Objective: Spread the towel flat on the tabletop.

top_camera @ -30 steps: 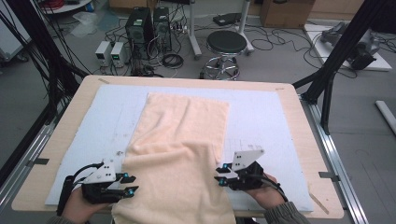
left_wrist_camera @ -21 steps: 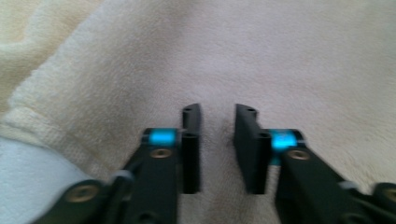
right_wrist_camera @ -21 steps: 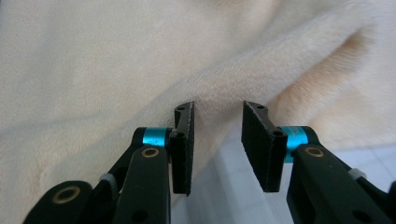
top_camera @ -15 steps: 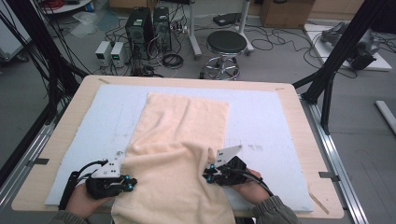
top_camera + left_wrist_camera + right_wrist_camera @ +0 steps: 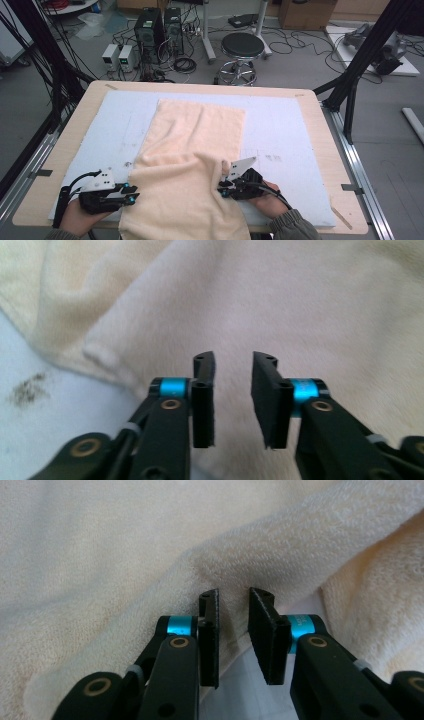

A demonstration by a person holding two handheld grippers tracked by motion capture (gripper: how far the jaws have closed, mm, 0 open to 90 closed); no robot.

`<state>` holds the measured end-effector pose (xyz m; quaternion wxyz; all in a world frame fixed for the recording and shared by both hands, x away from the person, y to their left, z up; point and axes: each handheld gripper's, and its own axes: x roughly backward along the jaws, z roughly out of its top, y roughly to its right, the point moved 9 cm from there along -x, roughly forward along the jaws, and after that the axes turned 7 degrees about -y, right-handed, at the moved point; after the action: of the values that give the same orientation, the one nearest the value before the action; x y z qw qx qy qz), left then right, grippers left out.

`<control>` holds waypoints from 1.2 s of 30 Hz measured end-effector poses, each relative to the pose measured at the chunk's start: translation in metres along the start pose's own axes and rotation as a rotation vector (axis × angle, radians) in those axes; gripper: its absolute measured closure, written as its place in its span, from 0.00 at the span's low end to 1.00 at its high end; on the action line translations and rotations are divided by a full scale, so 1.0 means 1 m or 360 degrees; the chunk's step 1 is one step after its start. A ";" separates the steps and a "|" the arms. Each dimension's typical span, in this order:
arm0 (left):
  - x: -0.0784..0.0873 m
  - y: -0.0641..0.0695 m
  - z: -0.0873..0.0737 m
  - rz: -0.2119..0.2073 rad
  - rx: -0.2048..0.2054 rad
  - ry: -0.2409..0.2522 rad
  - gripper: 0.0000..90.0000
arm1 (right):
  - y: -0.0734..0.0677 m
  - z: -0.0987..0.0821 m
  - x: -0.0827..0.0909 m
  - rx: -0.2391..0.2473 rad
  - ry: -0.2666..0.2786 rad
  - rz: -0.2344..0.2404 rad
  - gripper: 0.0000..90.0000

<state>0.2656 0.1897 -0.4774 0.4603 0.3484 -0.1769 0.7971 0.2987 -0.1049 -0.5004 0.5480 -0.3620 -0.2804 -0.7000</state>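
On the bench (image 5: 60, 150), over its pale blue mat (image 5: 280, 130), lies a cream terry towel (image 5: 197, 130): far half flat and rectangular, near half folded back into a thicker rumpled layer that hangs past the bench's near edge.

Left gripper (image 5: 131, 194) sits at the towel's left near edge, pointing right. Left gripper view: jaws apart with a clear gap, having just opened wider, nothing pinched; soft blurred pile behind them, a folded hem to the left, and bare mat with a dark smudge (image 5: 27, 389) at far left.

Towel surface: short looped pile, uniform cream, no pattern, no visible stains. The fold ridge runs across the middle, raised near the right gripper.

Right gripper (image 5: 223, 186) is at the towel's right near edge, pointing left. Right gripper view: jaws slightly apart, tips right against a thick rolled edge of towel (image 5: 280, 555). Cloth is not visibly pressed between the pads; mat shows below the gap.
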 end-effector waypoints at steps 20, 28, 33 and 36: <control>-0.021 -0.001 0.002 -0.0005 -0.0021 -0.0090 0.60 | -0.060 -0.018 0.059 0.0090 0.0177 0.0256 0.91; -0.025 0.002 -0.003 -0.0038 -0.0033 -0.0123 0.78 | -0.018 -0.011 0.032 0.0026 0.0097 0.0067 0.83; -0.024 0.007 -0.004 -0.0051 -0.0048 -0.0127 0.91 | -0.020 -0.009 0.010 0.0045 0.0021 0.0113 0.84; -0.022 0.012 -0.006 -0.0084 -0.0061 -0.0138 0.92 | -0.023 -0.011 0.011 0.0043 0.0005 0.0155 0.95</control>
<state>0.2607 0.1738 -0.4968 0.4796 0.3782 -0.2027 0.7654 0.2730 -0.1139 -0.4978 0.5867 -0.3667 -0.2711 -0.6692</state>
